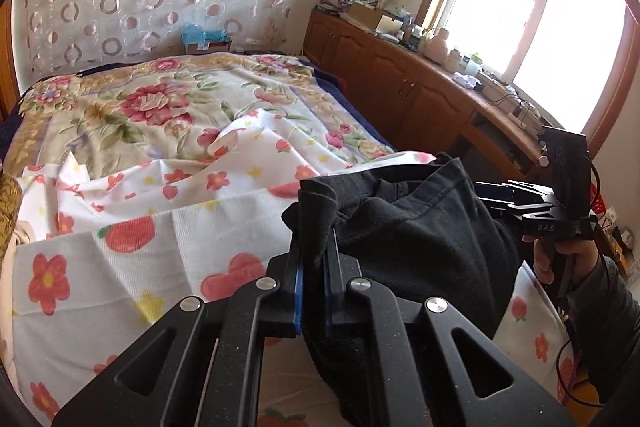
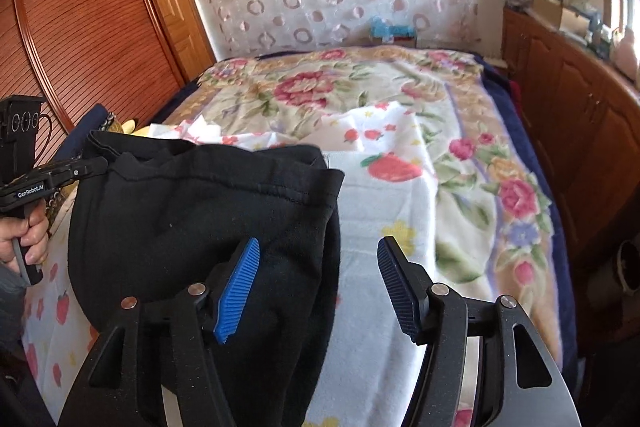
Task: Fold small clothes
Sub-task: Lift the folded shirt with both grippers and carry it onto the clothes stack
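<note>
Black fabric of a small garment [image 1: 404, 227] is pinched between the pressed-together jaws of the left gripper [image 1: 314, 267] at six o'clock in the left wrist view, and the cloth is held lifted above the strawberry-print sheet [image 1: 120, 267] on the bed. Across at three o'clock, the right gripper [image 2: 318, 283] is seen with jaws spread wide, its left blue pad [image 2: 236, 291] set against the garment's edge, nothing clamped.

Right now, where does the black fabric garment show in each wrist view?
Left wrist view: the black fabric garment fills lower centre-right, pinched in the left gripper.
Right wrist view: it hangs at left-centre, beside the open right gripper, left finger against it.
Shared landmark: the white strawberry-print cloth on the bed.
</note>
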Action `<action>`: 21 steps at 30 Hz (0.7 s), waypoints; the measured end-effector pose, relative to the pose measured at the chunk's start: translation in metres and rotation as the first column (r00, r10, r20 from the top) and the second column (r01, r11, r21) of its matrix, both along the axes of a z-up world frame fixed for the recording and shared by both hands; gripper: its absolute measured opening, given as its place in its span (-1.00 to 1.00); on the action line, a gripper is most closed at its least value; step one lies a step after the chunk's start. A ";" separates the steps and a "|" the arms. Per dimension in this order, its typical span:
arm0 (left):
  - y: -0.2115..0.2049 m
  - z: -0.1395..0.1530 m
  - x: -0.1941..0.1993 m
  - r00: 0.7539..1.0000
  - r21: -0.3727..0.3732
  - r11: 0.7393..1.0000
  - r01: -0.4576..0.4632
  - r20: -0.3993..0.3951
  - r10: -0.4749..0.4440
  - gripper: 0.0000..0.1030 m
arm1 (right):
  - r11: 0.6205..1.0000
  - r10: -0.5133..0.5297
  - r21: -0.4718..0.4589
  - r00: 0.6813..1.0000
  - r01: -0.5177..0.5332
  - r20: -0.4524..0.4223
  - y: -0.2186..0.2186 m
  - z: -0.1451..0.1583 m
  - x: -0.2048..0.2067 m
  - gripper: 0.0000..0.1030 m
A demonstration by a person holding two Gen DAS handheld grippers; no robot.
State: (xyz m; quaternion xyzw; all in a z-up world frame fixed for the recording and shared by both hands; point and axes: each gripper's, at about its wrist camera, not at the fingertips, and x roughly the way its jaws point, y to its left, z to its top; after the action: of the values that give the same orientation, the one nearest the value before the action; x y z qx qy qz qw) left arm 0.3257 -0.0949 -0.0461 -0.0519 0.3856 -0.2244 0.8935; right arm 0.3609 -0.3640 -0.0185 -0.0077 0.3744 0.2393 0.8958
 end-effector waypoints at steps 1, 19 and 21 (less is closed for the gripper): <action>-0.001 -0.003 0.000 1.000 0.005 1.000 -0.002 -0.003 0.002 -0.84 | 1.000 0.001 0.001 1.000 -0.001 -0.015 0.001 -0.002 0.006 0.24; 0.007 0.015 -0.020 0.998 -0.064 0.997 0.035 0.057 -0.031 -0.85 | 0.991 0.123 0.072 0.988 -0.117 -0.095 0.020 -0.009 0.029 -0.72; 0.011 0.027 -0.031 0.995 -0.074 0.997 0.039 0.089 -0.033 -0.85 | 0.993 0.105 0.065 0.993 -0.102 -0.050 0.022 -0.002 0.023 -0.74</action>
State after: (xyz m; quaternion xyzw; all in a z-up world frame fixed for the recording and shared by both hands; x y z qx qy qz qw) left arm 0.2942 -0.0842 -0.0189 -0.0687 0.3381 -0.2569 0.9028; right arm 0.3838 -0.3424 -0.0201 0.0073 0.3895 0.2972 0.8717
